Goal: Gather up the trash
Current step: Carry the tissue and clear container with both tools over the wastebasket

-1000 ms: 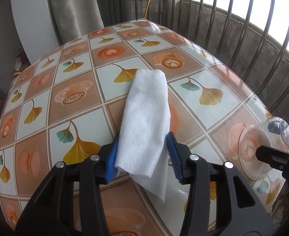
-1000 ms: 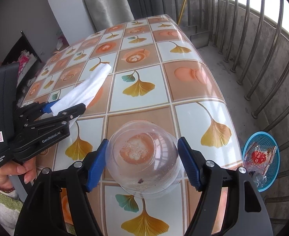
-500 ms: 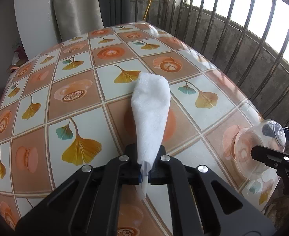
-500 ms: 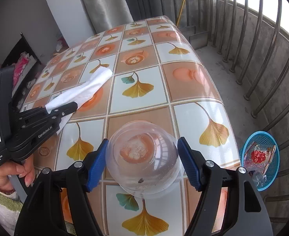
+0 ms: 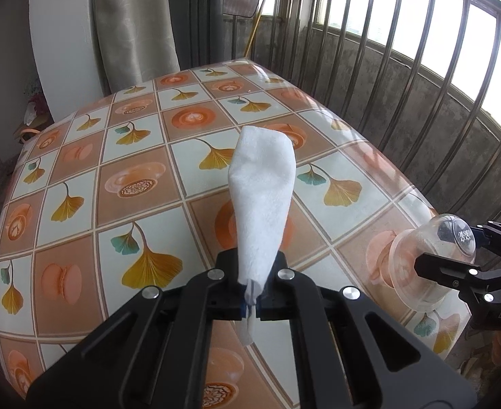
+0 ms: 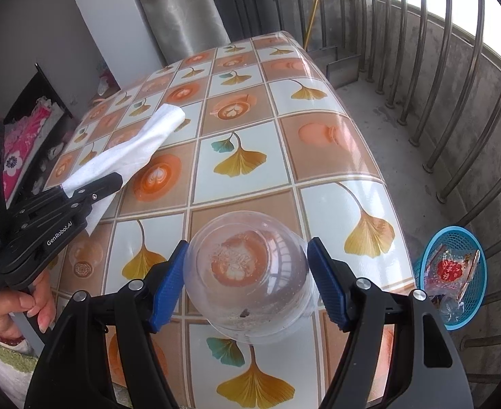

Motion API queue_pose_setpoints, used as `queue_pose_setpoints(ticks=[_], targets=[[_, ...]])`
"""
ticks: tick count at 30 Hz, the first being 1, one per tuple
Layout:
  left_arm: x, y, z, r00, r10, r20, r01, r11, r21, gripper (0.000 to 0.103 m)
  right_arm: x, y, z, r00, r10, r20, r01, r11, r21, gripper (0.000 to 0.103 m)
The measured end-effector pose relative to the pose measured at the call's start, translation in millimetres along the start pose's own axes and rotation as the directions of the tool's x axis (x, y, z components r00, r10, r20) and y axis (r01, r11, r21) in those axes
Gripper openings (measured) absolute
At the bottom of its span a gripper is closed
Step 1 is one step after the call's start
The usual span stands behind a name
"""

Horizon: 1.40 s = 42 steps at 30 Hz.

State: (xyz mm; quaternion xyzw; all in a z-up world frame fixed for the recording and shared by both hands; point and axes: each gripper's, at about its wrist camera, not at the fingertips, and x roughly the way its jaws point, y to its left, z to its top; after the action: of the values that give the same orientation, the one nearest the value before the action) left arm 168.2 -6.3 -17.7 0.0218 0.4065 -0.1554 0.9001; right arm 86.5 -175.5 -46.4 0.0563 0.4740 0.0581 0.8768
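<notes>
My left gripper (image 5: 249, 301) is shut on a white paper towel (image 5: 262, 191), pinching its near end; the towel is raised off the patterned table (image 5: 80, 211). It also shows in the right wrist view (image 6: 131, 150), held by the left gripper (image 6: 115, 180). My right gripper (image 6: 247, 279) is shut on a clear plastic cup (image 6: 247, 272), blue pads pressing both sides, above the table's near edge. The cup (image 5: 431, 259) also shows at the right of the left wrist view.
A blue mesh basket (image 6: 454, 272) with wrappers in it stands on the floor right of the table. Metal railing bars (image 6: 454, 85) run along the right. A curtain (image 5: 134, 24) and wall stand beyond the table's far end.
My left gripper closed on the paper towel and lifted it off the table. The right gripper has kept hold of the cup and barely moved.
</notes>
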Motion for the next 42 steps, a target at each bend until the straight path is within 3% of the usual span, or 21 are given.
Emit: queue_pose_setpoints(ticks=[42], targets=[[-39,-37,7,0.997,0.016,0.081,-0.023,0.996,0.085,0.001,-34,-27,-5,0.996,0.030,0.080,-0.036,0.996,0.082,0.068]])
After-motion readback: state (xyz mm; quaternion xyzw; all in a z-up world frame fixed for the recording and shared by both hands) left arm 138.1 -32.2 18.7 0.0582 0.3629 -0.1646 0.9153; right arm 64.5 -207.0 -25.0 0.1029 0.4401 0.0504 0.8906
